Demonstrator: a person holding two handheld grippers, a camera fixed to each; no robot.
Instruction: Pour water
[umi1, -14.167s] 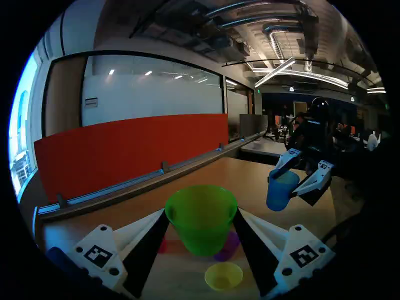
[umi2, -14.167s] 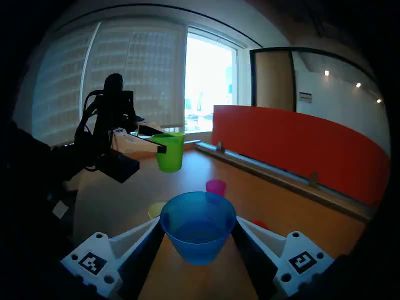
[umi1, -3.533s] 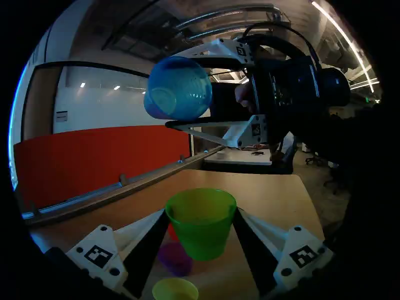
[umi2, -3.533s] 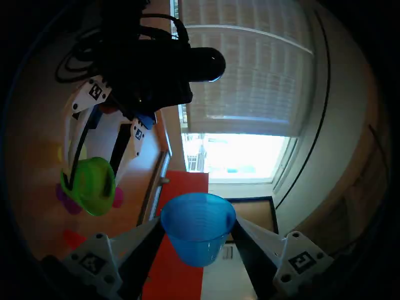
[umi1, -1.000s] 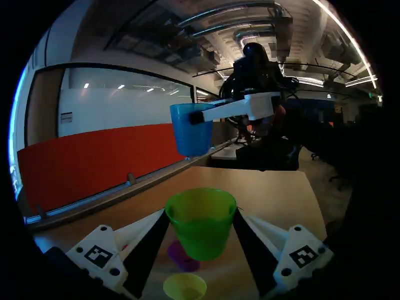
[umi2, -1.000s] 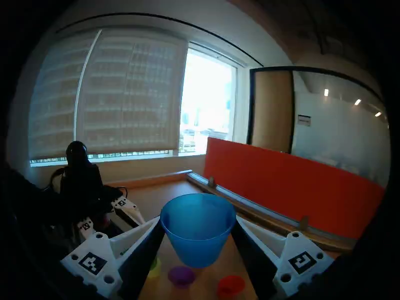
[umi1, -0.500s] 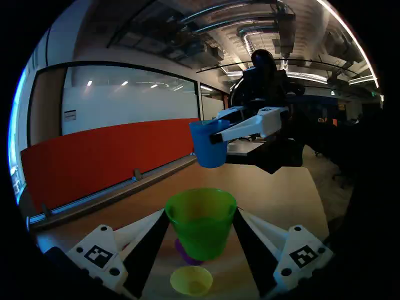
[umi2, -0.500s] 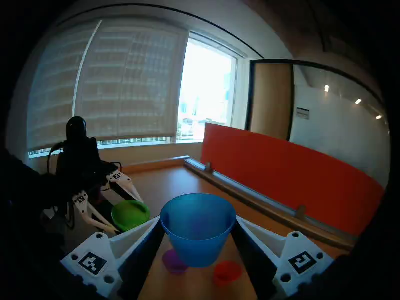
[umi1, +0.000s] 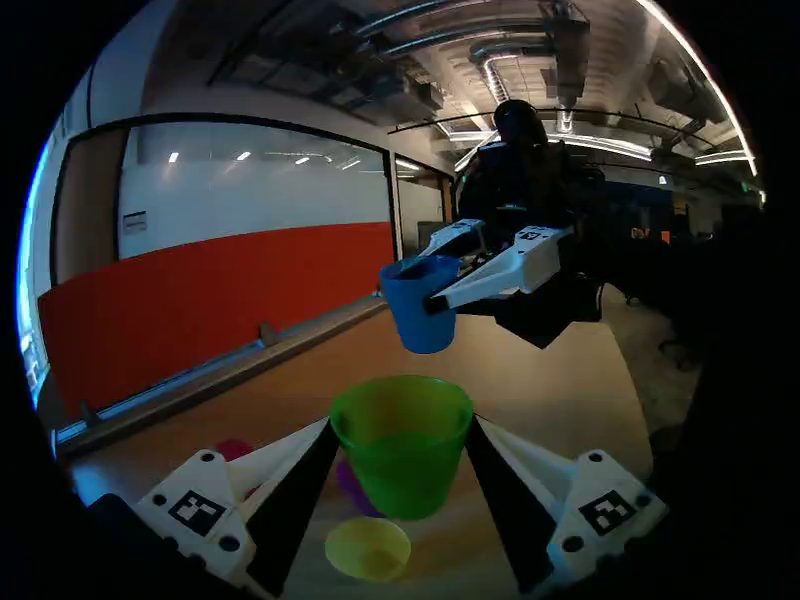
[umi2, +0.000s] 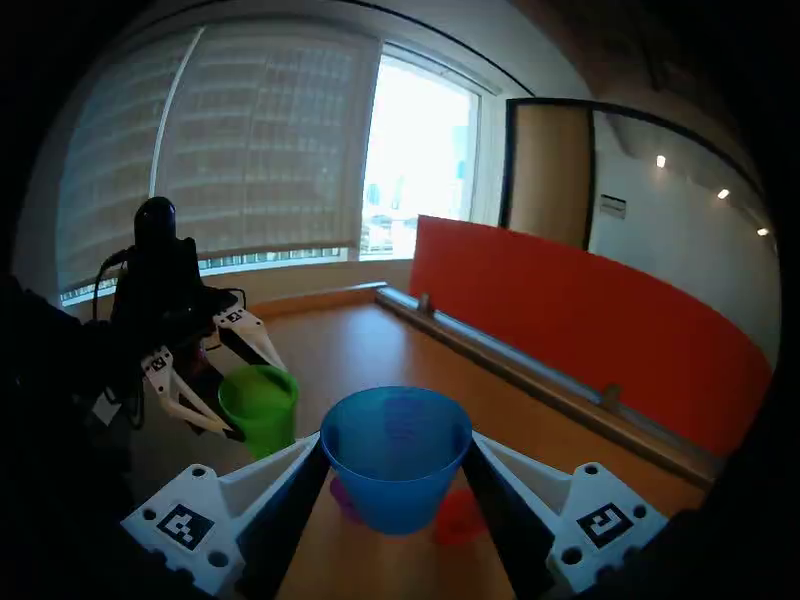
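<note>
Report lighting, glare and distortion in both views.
Left gripper view: dim room, bright ceiling strip lights, orange divider panel bowed by the fisheye. Right gripper view: window blown out white, translucent blue plastic cup sharp, wooden tabletop evenly lit.

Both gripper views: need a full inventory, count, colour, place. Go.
green cup: 1, green, held above the table, between the left gripper's fingers
blue cup: 1, blue, held in the air between the right gripper's fingers
yellow cup: 1, yellow, on the table below the green cup
purple cup: 1, purple, on the table, partly hidden behind the green cup
pink cup: 1, pink, on the table, left in the left gripper view
red cup: 1, red, on the table beside the blue cup
table: 1, wood brown
partition: 1, orange-red, along the table's far edge
window: 1, bright, with blinds beside it
left gripper: 1, white, shut on green cup
right gripper: 1, white, shut on blue cup
</note>
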